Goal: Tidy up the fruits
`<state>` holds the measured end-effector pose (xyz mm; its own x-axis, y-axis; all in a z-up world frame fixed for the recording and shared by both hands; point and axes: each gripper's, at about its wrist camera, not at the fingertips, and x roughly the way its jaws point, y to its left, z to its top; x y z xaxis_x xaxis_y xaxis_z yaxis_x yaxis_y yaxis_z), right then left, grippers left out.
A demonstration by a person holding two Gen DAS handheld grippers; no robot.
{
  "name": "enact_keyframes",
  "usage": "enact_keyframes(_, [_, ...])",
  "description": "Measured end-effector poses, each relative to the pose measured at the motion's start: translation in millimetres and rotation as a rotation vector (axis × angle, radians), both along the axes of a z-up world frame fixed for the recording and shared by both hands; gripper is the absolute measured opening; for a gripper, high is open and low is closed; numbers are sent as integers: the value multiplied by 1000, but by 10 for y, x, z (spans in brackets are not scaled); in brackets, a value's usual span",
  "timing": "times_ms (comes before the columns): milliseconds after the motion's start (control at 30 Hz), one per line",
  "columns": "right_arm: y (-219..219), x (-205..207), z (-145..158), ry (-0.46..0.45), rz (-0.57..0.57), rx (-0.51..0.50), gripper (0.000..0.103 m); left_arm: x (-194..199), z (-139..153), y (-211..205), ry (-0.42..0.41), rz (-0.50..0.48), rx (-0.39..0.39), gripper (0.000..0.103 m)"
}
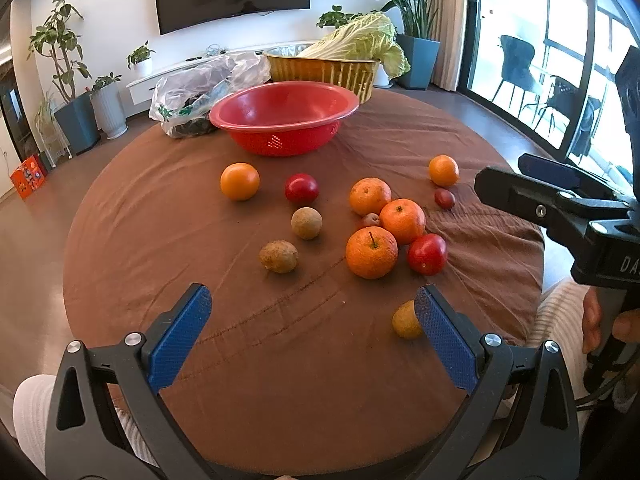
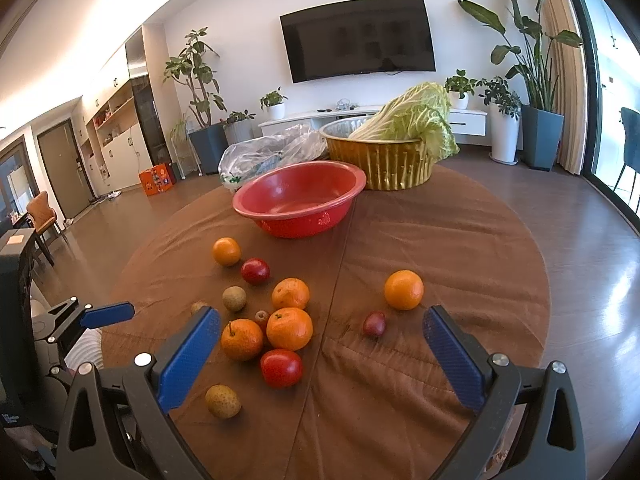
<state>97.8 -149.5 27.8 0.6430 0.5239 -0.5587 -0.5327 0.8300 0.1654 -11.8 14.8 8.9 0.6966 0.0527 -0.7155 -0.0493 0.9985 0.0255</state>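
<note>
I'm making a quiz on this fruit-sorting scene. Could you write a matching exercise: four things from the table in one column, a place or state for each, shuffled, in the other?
Things:
1. red bowl
2. cabbage
3. left gripper
4. plastic bag

Place or state:
A. open, holding nothing
B. lying in the gold basin
C. empty, behind the loose fruit
D. crumpled, left of the gold basin

Pairs: 1-C, 2-B, 3-A, 4-D

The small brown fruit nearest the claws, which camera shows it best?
The right wrist view: the small brown fruit lies whole and unblocked on the brown cloth. In the left wrist view, the left claw has one finger covering part of it.
</note>
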Motion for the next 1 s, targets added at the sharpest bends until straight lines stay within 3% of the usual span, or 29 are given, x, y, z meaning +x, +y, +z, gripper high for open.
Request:
enact_keyframes(700, [30,9,-85,47,32,-6,103,57,-19,130,9,34,-5,103])
enact_keyframes(1000, [189,-50,-167,68,106,-63,94,79,-12,418,8,92,-23,103])
